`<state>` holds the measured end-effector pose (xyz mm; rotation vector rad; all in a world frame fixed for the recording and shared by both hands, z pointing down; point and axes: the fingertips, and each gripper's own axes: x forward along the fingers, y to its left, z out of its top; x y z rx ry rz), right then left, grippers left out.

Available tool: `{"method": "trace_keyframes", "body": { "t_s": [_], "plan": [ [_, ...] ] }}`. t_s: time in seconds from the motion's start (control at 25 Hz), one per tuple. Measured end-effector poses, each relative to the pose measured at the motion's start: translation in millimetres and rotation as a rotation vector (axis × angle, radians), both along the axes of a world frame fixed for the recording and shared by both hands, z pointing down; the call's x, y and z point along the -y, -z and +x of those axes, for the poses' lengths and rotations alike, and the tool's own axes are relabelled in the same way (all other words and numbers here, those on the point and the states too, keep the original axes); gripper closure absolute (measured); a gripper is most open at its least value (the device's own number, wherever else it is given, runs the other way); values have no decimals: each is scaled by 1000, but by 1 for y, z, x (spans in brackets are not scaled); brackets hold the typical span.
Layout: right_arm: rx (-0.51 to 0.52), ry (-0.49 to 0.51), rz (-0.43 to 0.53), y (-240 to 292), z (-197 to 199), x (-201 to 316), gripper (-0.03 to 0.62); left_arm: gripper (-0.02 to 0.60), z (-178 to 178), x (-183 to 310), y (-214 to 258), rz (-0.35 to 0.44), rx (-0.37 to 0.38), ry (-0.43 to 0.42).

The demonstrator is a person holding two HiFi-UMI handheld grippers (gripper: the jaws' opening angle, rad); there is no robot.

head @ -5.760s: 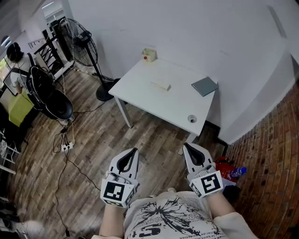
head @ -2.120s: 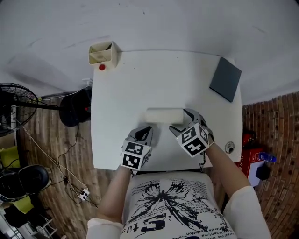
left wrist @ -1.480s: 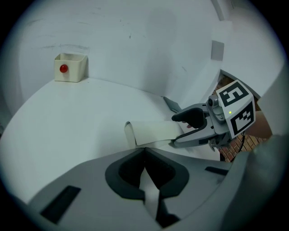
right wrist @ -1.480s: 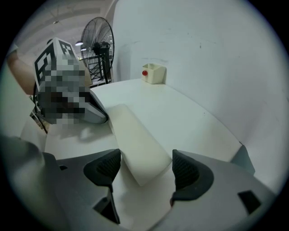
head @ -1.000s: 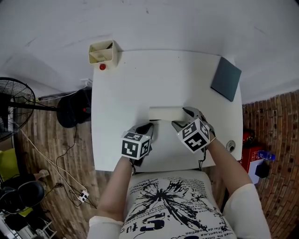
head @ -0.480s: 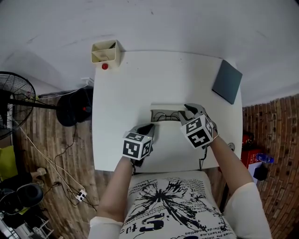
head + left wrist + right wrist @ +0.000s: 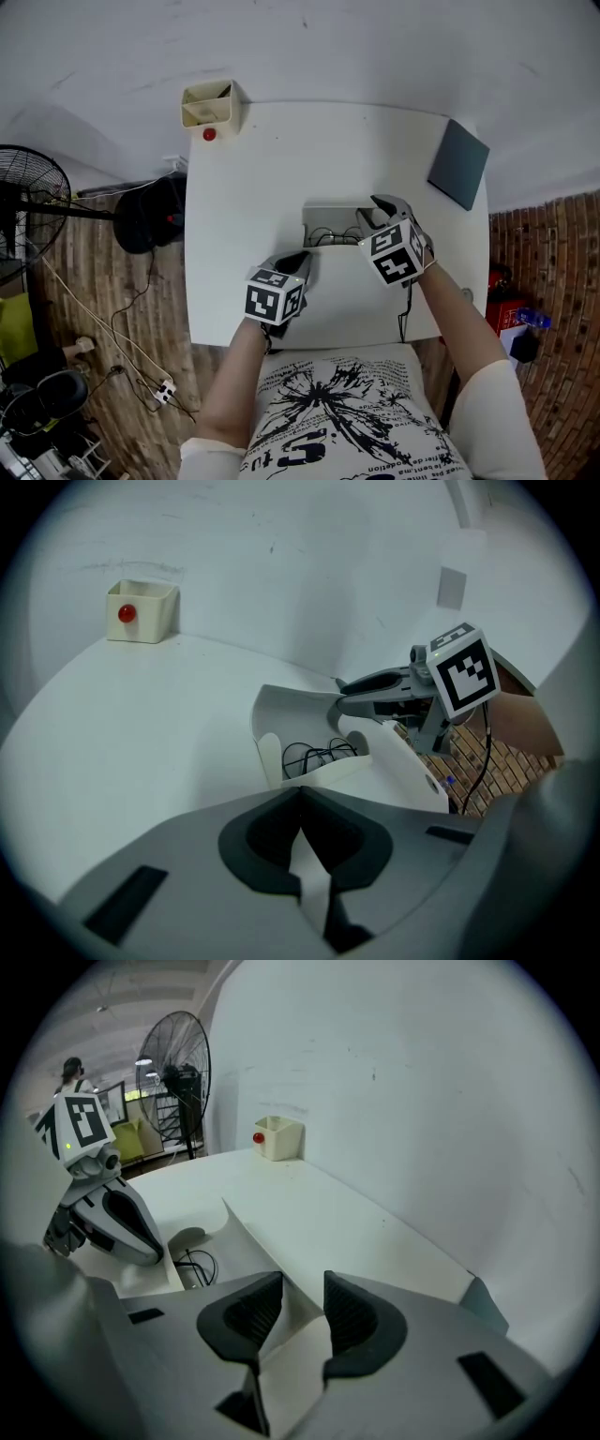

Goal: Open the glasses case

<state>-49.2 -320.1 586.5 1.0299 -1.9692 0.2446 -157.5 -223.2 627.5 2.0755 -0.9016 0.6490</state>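
Note:
The white glasses case (image 7: 323, 246) lies open in the middle of the white table (image 7: 244, 178). Its lid (image 7: 330, 208) stands raised at the far side, and dark thin-framed glasses (image 7: 328, 234) show inside. My right gripper (image 7: 373, 214) has the lid's right end (image 7: 272, 1251) between its pads, and its jaws are opening slightly. In the left gripper view the case (image 7: 309, 771), the glasses (image 7: 314, 755) and the right gripper (image 7: 352, 684) are all visible. My left gripper (image 7: 300, 258) sits at the case's near left corner, shut, with a thin white edge of the case pinched at its tips (image 7: 300, 794).
A beige box with a red button (image 7: 208, 105) stands at the table's far left corner. A dark grey book (image 7: 459, 164) lies at the far right corner. The white wall runs behind the table. A black fan (image 7: 28, 202) stands on the wooden floor to the left.
The case was closed a second ago. The lid has swung up and back with my right gripper, baring the glasses. The left gripper has stayed put.

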Motion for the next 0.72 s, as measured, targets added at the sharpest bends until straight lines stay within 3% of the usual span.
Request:
{"method": "trace_keyframes", "body": {
  "t_s": [0.56,0.72],
  "plan": [
    [-7,6,45,-18,-2,28,419,568,-1,7,-2,-27,-15,7],
    [23,-43,33,-19,3,29,399,568,-1,8,-2,-23,-8,5]
  ]
}}
